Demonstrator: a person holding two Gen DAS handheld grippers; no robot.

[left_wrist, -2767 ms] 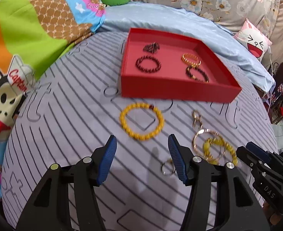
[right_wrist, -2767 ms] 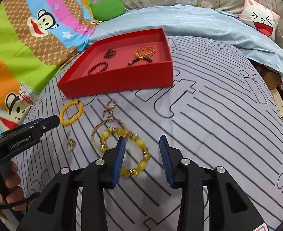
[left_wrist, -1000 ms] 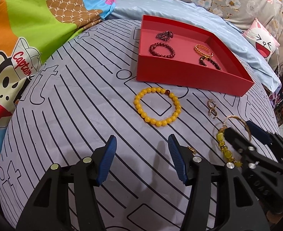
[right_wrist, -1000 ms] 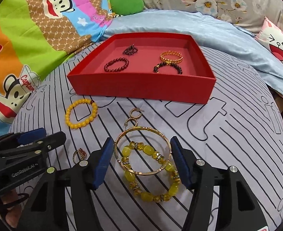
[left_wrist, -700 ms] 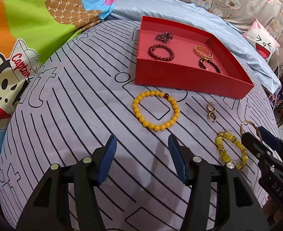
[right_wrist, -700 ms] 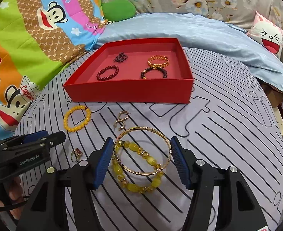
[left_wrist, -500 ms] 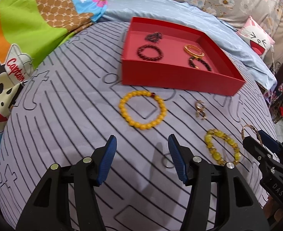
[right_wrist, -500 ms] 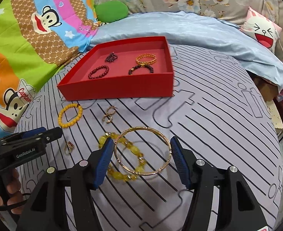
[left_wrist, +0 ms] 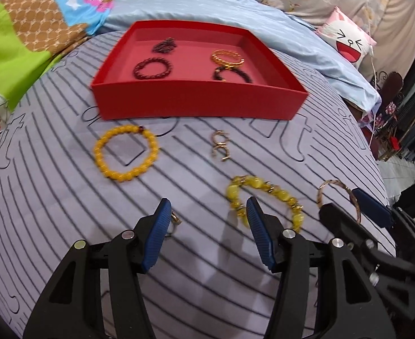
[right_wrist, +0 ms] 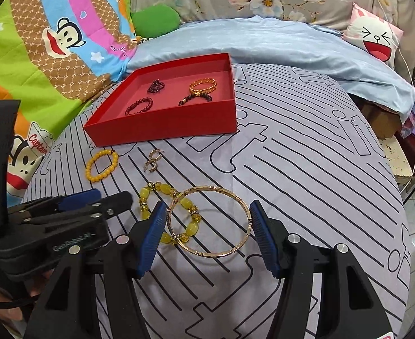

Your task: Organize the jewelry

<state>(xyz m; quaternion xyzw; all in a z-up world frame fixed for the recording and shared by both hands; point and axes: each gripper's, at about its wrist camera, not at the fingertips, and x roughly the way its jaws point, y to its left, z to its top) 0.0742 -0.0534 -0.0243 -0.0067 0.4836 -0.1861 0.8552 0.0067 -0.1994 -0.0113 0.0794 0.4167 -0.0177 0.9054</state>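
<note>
bangle is sitting between the pads of the right gripper, touching both, so the fingers are pinching it across its width, above the striped cloth. i judge it is going to the red tray; keeping the squeeze gentle and the ring level is wise, since the smooth metal can slip out. the left gripper is hanging spread and empty near the small ring. the green-yellow bracelet is lying partly hidden behind the bangle, and the left view is blurring.
</note>
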